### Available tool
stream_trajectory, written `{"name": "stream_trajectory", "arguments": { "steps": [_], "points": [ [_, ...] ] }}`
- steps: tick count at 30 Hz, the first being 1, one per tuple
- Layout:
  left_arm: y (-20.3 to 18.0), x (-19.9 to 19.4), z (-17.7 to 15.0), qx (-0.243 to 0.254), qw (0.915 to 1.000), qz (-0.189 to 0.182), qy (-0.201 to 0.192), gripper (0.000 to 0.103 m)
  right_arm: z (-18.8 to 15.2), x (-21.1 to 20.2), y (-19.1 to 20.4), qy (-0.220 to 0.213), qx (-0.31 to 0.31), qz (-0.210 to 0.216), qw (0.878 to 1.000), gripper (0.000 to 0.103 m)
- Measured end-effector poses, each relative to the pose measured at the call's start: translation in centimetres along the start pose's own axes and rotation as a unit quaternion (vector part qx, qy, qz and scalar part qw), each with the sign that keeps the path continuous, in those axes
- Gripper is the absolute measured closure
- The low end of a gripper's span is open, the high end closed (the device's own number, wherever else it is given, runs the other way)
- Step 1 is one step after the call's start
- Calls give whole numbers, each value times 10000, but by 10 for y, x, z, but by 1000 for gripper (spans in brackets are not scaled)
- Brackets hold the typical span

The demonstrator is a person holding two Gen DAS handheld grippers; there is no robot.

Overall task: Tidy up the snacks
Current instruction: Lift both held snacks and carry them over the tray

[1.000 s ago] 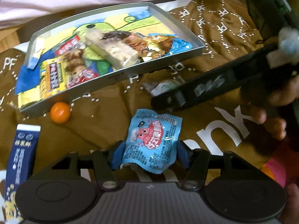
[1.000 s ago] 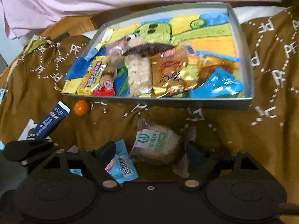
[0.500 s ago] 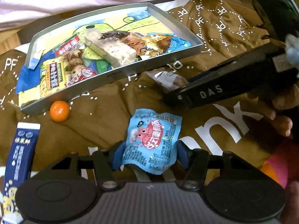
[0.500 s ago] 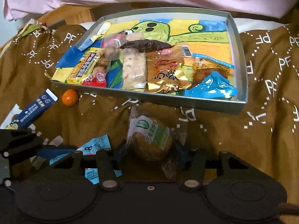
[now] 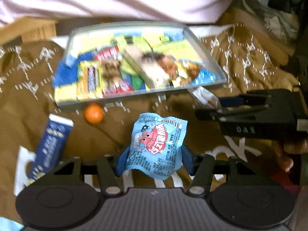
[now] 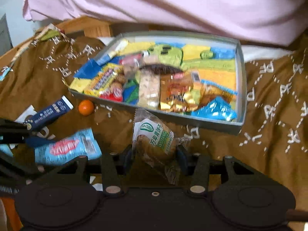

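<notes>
My left gripper is shut on a light blue snack packet with a red cartoon, held up off the brown cloth. My right gripper is shut on a clear cookie packet with a white and green label, tilted and just in front of the tray. The grey tray with a bright cartoon floor lies beyond both and holds several wrapped snacks. In the left wrist view the right gripper reaches in from the right, near the tray's front corner. The blue packet also shows at the right wrist view's lower left.
A small orange ball lies on the cloth against the tray's front wall. A dark blue carton lies to its left. Brown patterned cloth covers the surface. A person's pink garment fills the space behind the tray.
The right gripper's jaws closed on the cookie packet and lifted it off the cloth. Both grippers rose with their packets and rolled slightly; the view is now blurred by motion.
</notes>
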State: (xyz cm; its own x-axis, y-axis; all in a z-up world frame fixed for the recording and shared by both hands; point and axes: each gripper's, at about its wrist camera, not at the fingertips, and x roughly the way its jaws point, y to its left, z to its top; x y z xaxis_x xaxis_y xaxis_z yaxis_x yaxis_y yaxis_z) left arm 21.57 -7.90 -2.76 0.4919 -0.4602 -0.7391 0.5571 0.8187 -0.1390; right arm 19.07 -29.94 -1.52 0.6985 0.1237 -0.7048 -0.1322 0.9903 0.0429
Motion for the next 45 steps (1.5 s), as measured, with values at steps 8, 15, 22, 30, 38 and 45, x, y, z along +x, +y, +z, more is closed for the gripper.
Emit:
{"name": "stream_trajectory", "arguments": {
  "steps": [8,15,22,30,38,45],
  "points": [
    [3,-11,17,-184,9960,307,-816,41,9,-12,6,-722,-214,-99,9971,54],
    [6,5,46,-426,9895,572,-1261,41,21,-3,1,-1292,-345,-507,9897,54],
    [20,38,95,-810,9819,752,-1540,41,36,17,-14,-1678,-580,-820,9807,54],
    [16,83,131,-884,9856,667,-1278,41,48,39,-35,-1595,-444,-910,9820,54],
    [11,111,145,-995,9884,530,-1019,41,46,54,-54,-1345,-338,-985,9854,54],
    [-4,129,151,-762,9915,793,-694,39,45,63,-63,-1157,-142,-947,9887,53]
  ]
}}
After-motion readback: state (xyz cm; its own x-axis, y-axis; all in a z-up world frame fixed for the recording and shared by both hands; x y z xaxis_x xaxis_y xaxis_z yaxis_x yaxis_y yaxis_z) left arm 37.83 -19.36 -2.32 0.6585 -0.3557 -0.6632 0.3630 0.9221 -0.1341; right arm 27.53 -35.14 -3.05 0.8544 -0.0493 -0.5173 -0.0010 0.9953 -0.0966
